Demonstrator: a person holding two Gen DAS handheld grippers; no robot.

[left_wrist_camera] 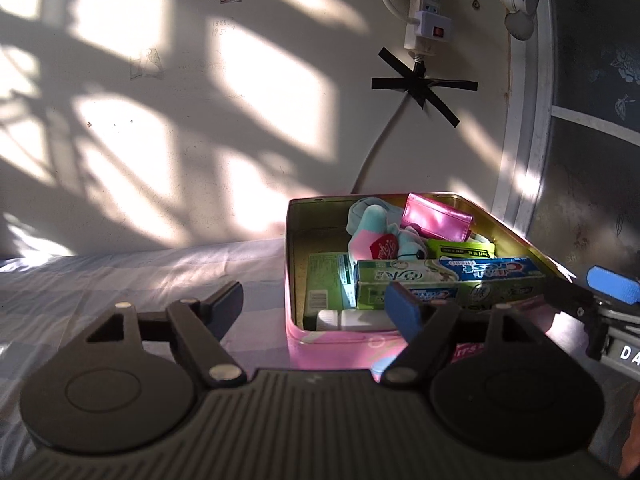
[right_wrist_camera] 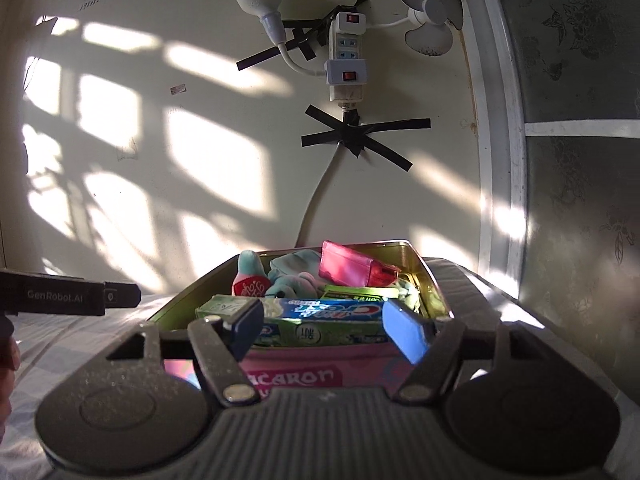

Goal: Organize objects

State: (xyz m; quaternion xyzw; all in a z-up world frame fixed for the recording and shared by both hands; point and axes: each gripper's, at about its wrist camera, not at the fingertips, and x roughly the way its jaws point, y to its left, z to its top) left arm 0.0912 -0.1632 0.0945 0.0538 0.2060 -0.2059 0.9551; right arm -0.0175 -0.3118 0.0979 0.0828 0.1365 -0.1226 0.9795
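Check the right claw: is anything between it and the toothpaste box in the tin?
Nothing visible. The right claw stands open just short of the toothpaste box, which lies on top along the pink tin's near wall. Only that near wall sits below the line.

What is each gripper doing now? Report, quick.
Left gripper: open, holding nothing.
Right gripper: open, holding nothing, just short of the tin.
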